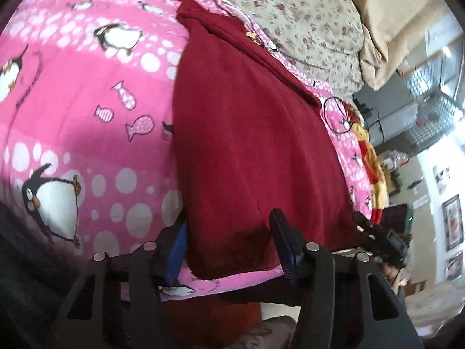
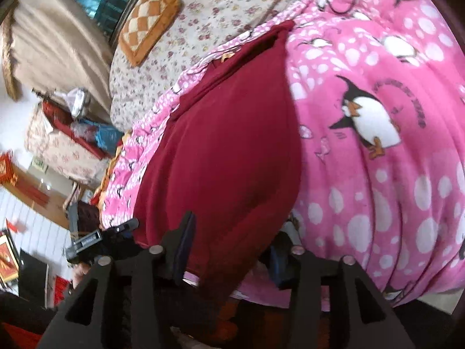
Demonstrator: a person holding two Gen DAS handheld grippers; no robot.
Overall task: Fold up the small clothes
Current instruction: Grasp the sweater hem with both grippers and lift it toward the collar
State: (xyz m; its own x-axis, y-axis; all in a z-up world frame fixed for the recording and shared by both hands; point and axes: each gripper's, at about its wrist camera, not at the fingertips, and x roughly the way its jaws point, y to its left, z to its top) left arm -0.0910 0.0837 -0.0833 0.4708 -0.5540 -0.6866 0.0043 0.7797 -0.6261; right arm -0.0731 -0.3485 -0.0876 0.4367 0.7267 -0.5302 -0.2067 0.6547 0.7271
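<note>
Dark red garment (image 1: 250, 133) lies flat on the pink penguin blanket (image 1: 87, 101) on the bed, near edge towards both cameras, far end by the floral sheet (image 1: 305, 14).

Left hand-held gripper (image 1: 229, 232): jaws part open, straddling the garment's near edge. Left finger sits off the cloth at its left border, right finger (image 1: 283, 241) is over the cloth. Pads not pressing on the fabric as far as I can see, so nothing gripped.

Right hand-held gripper (image 2: 232, 232): also part open, over the garment's near corner. Left finger (image 2: 184, 232) over red cloth, the other finger down at the cloth's right border on the blanket. Frame is blurred; no clamp visible.

Only in the left wrist view:
- black loop of cord (image 1: 337, 116) on the blanket just beyond the garment's right edge
- yellow-red cloth (image 1: 372, 160) at the bed edge
- framed pictures (image 1: 452, 221) on the wall
- the right hand-held gripper's tip, low right, beside the garment

Only in the right wrist view:
- orange-and-cream checked cushion (image 2: 148, 20) on the floral sheet
- beige curtain (image 2: 52, 46)
- cluttered side furniture (image 2: 66, 133) with bags on it, contents too blurred to name
- the left hand-held gripper's tip, low left, just off the garment's edge

No containers that I can make out in either view.
</note>
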